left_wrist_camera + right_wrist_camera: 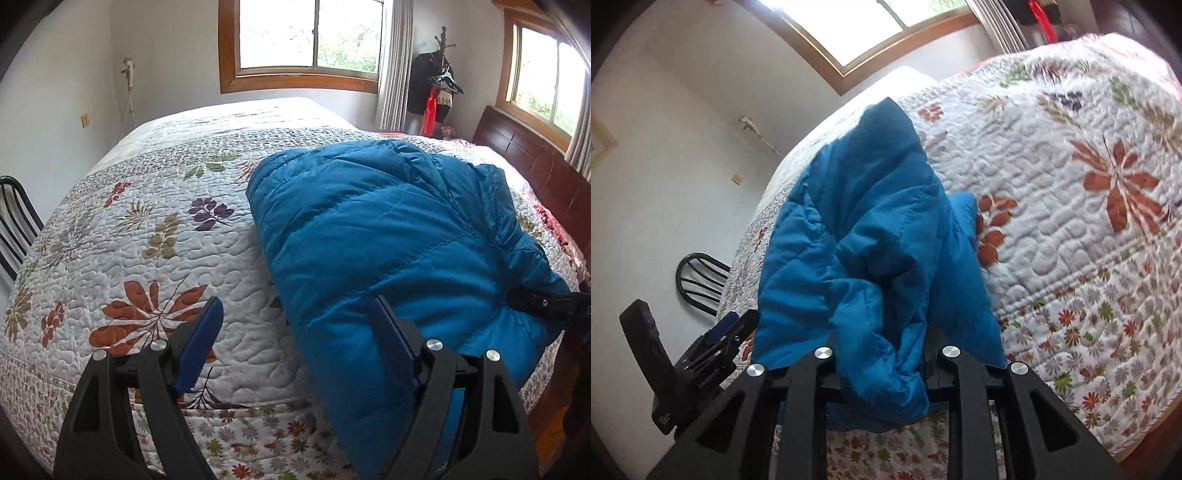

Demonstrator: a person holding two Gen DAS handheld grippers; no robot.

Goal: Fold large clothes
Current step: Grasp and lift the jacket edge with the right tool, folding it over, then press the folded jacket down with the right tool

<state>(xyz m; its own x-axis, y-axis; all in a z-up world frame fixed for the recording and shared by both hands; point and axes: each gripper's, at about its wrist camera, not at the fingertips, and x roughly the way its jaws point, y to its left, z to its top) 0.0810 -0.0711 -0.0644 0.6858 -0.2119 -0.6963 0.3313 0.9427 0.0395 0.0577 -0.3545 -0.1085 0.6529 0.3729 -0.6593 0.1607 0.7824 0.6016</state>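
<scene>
A blue puffer jacket (369, 229) lies bunched on the floral quilt (147, 229) of a bed. My left gripper (295, 310) is open at the jacket's near left edge. Its left finger (207, 328) is over bare quilt and its right finger (388, 332) is over the blue fabric, with nothing pinched. At the right edge of the left wrist view, my right gripper (543, 302) clamps the jacket's near right corner. The right wrist view shows the jacket (864, 229) gathered between the jaws of my right gripper (882, 354), with the fabric hiding the fingertips. The left gripper (727, 328) shows at the lower left there.
A black metal chair (14, 221) stands at the bed's left side, close to the wall. A dark wooden headboard (524, 155) runs along the right, with a coat rack (439, 81) in the corner behind it. The quilt (1052, 221) stretches wide beyond the jacket.
</scene>
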